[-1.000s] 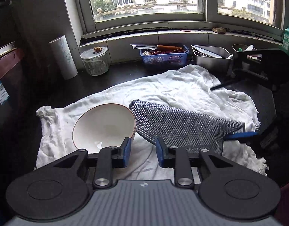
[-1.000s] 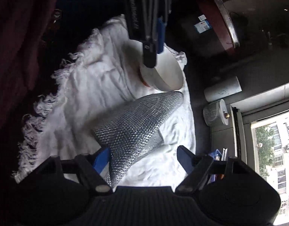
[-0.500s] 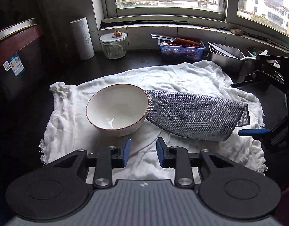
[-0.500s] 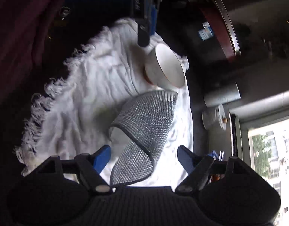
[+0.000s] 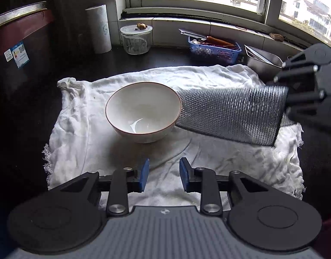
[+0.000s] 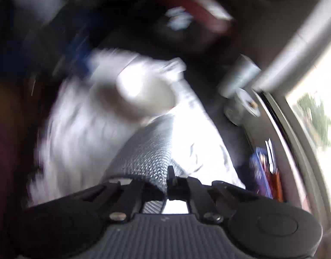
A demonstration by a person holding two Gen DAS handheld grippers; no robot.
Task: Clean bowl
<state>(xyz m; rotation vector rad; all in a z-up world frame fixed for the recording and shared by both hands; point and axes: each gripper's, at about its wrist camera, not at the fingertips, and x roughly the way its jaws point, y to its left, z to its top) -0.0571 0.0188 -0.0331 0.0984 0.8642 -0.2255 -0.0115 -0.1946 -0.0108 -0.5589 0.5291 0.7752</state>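
A white bowl (image 5: 142, 111) with a thin brown rim stands upright on a white cloth (image 5: 79, 133); it shows blurred in the right wrist view (image 6: 144, 99). My left gripper (image 5: 164, 174) is open and empty, just in front of the bowl. My right gripper (image 6: 165, 185) is shut on a silver mesh scrubbing cloth (image 6: 148, 153). In the left wrist view that mesh cloth (image 5: 230, 114) stretches from the right gripper (image 5: 305, 99) toward the bowl's right side and touches it.
A paper roll (image 5: 98, 29), a lidded glass jar (image 5: 135, 38), a blue basket (image 5: 215, 49) and a steel tray (image 5: 262, 62) stand along the windowsill side. A dark red appliance (image 5: 18, 49) stands at the left.
My right gripper closed on the mesh cloth and is swinging fast, blurring its view. My left gripper drew back from the bowl, which now sits level.
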